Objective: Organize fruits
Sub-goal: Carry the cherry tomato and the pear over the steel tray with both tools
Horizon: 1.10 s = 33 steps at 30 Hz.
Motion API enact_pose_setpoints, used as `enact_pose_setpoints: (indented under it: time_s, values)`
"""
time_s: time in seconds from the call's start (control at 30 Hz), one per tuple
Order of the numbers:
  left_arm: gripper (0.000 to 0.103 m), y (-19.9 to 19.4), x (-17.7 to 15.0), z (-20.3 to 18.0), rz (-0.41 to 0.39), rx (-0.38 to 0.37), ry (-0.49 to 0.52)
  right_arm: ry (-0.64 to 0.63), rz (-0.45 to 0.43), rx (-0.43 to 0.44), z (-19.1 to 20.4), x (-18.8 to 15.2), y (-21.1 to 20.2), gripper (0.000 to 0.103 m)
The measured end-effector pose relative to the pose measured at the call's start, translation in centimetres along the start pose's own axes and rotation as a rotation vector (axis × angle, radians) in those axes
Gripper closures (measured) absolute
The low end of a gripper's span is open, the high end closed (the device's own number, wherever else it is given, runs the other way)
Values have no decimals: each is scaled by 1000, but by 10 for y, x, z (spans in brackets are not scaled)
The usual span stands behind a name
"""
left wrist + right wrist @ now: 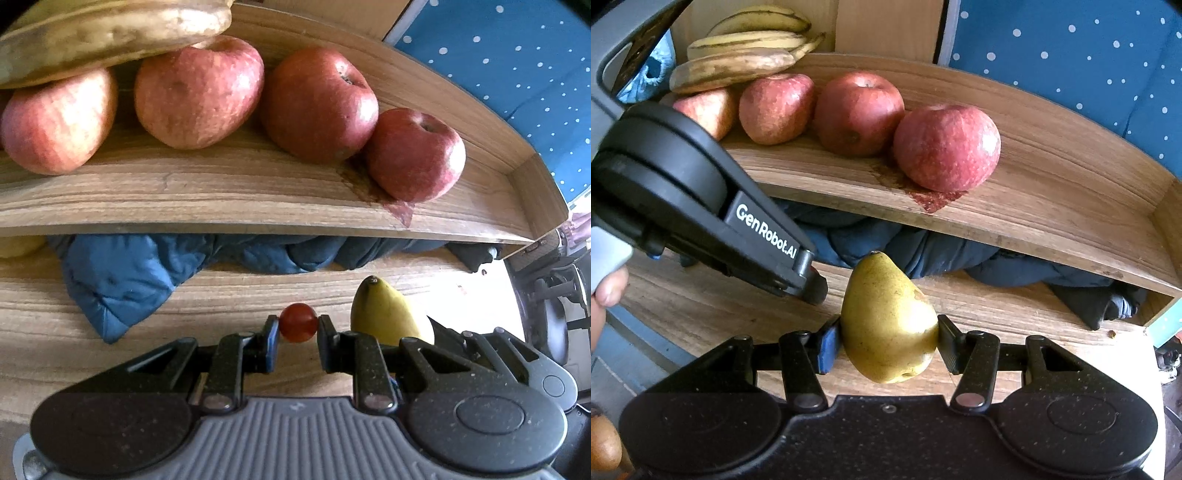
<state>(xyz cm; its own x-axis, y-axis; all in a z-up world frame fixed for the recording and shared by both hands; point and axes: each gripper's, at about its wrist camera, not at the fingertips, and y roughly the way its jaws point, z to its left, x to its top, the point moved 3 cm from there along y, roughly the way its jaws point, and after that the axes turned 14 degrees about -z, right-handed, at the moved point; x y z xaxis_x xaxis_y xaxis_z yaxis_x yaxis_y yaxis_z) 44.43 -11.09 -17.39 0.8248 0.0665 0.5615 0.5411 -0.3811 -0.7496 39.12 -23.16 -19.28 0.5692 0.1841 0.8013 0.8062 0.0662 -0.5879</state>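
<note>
**Left gripper** (pixel 298 326): jaws pinched together on a small red cherry tomato (pixel 298 322), one pad on each side, fruit carried clear of the lower board. Soft, round and slippery by the look of it; judged best held with no more squeeze than now, and set down low, not dropped, so it does not roll.

**Right gripper** (pixel 888 341): jaws part-way apart and clamped on a yellow-green pear (pixel 888 317), pads on its broad flanks, stem end pointing away toward the shelf. The grip sits around the widest part, which should hold steady if the wrist is kept from tipping.

**Beside the jaws:** in the right wrist view the left gripper's body crosses just to the left of the pear, near it. The two hands are close; moving one at a time would avoid a knock.

**Wooden shelf** (pixel 1052 177): upper tier with a raised rim, holding four red apples (pixel 947 147) in a row and bananas (pixel 738 55) piled at the left end, resting on the leftmost apples. Bare wood lies to the right of the apples, the likely room for the pear. A reddish stain marks the front edge.

**Below the shelf:** blue quilted cloth (pixel 122 280) bunched on the lower board (pixel 44 325).
</note>
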Motion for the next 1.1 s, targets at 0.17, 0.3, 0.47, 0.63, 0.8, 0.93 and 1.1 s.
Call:
enact_pose_setpoints:
  time_s: [0.17, 0.3, 0.47, 0.63, 0.8, 0.93, 1.1]
  values:
    - [80, -11, -5, -1, -12, 4, -1, 6, -14, 10, 0, -1, -10, 48]
    - [80, -20, -10, 1, -16, 13, -7, 19, -22, 26, -1, -2, -17, 48]
    - [80, -29, -21, -1, -18, 25, -15, 17, -23, 44, 1, -6, -30, 48]
    - [79, -39, -30, 0, -19, 34, -21, 18, -22, 59, 6, -13, -46, 48]
    - [79, -48, -41, 1, -19, 44, -28, 12, -29, 76, 10, -18, -60, 48]
    - [80, -58, -49, 4, -17, 55, -38, 7, -31, 91, 14, -21, -68, 48]
    - [80, -65, -61, 6, -11, 71, -50, -3, -25, 114, 18, -28, -78, 48]
